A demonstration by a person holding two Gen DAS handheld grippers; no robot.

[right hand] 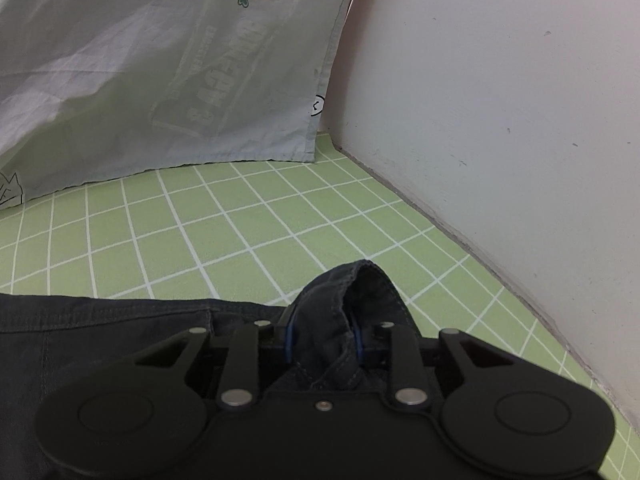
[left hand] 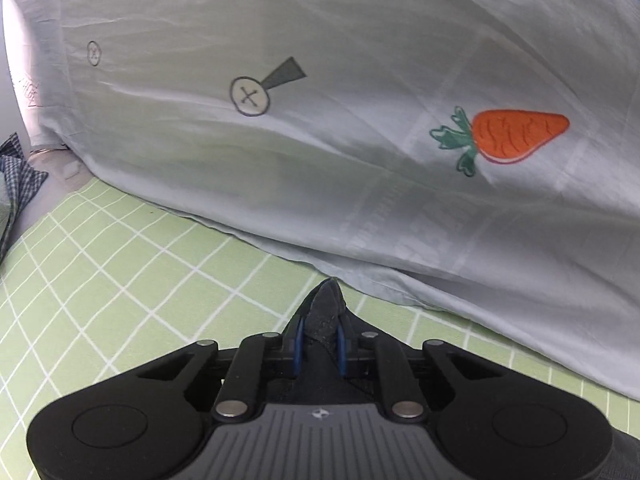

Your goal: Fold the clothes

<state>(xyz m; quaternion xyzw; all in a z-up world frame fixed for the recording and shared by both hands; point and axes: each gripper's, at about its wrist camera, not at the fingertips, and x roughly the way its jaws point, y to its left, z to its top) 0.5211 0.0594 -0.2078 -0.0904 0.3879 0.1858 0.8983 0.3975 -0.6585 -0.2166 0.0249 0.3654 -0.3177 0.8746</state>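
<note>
Left wrist view: your left tool (left hand: 323, 322) is clenched on a dark fabric corner (left hand: 326, 308), low over the green grid surface (left hand: 120, 280), near the pale carrot-print cloth (left hand: 360, 100). Right wrist view: your right tool (right hand: 324, 330) grips the dark garment (right hand: 100, 324) by its hem fold; the garment lies on the surface (right hand: 280, 208), beside the white wall (right hand: 500, 100).

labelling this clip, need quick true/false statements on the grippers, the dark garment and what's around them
1. The right gripper is shut on the dark garment. True.
2. The left gripper is open and empty. False: it pinches dark cloth too.
3. The mat is green with a white grid. True.
4. The pale sheet carries a strawberry print. False: it is a carrot.
5. A white wall stands on the right. True.
</note>
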